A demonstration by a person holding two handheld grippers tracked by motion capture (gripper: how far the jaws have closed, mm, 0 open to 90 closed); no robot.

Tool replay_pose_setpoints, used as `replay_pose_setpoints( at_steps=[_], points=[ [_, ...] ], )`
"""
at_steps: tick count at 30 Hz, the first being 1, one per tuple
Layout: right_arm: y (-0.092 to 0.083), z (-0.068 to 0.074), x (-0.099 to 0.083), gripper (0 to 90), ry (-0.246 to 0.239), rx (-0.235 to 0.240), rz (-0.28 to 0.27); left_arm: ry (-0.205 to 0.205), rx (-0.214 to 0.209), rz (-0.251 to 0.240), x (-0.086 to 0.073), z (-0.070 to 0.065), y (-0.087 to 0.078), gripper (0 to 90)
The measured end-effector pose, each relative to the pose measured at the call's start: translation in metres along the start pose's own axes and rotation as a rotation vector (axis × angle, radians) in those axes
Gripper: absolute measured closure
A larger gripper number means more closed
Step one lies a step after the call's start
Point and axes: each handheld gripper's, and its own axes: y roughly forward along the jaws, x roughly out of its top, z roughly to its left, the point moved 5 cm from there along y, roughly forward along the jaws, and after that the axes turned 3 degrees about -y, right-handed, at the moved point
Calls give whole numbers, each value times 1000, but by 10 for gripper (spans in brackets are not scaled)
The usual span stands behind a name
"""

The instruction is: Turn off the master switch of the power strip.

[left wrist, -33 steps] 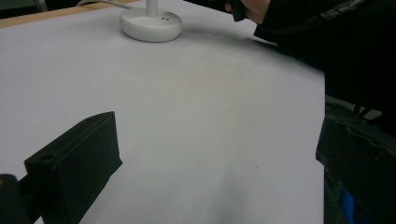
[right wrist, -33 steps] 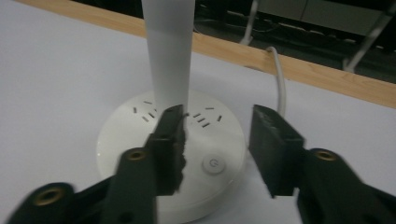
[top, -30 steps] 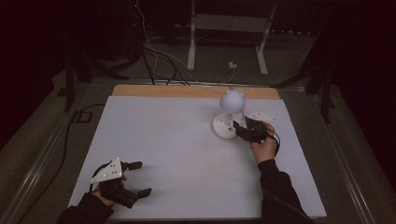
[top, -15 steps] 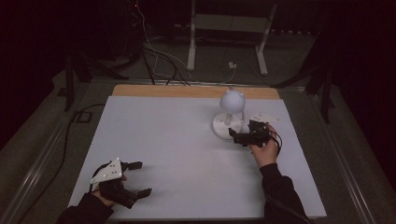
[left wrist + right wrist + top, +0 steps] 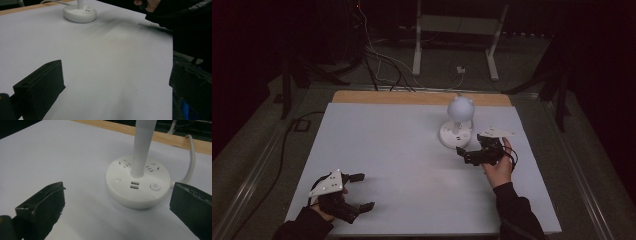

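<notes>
A white desk lamp (image 5: 457,127) is seen standing on the pale matte table sheet (image 5: 402,160), at about two o'clock from the table's middle in the high view. Its round, smooth plastic base (image 5: 138,185) is topped by a slim upright stem (image 5: 142,145) and, in the high view, a rounded head (image 5: 460,106). Slotted sockets, two USB ports and two round buttons are set into the base, and a white cable (image 5: 191,157) is led away toward the wooden edge strip (image 5: 175,138).

The right gripper (image 5: 476,152) is held just beside the base, at about five o'clock from it, apart from it. Its blocky black jaws have just been opening and are spread wide, with nothing gripped.

The left gripper (image 5: 357,192) is rested near seven o'clock on the table, its jaws parted wide and nothing held between them.
</notes>
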Motion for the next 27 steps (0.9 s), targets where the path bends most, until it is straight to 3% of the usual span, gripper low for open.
replay_pose_setpoints(
  at_steps=[7, 27],
  points=[
    [-13, 7, -13, 0, -24, 7, 12, 0, 0, 1, 0, 0, 0, 3],
    [-40, 28, -52, 0, -35, 49, 59, -1, 0, 0, 0, 0, 1, 3]
  ],
)
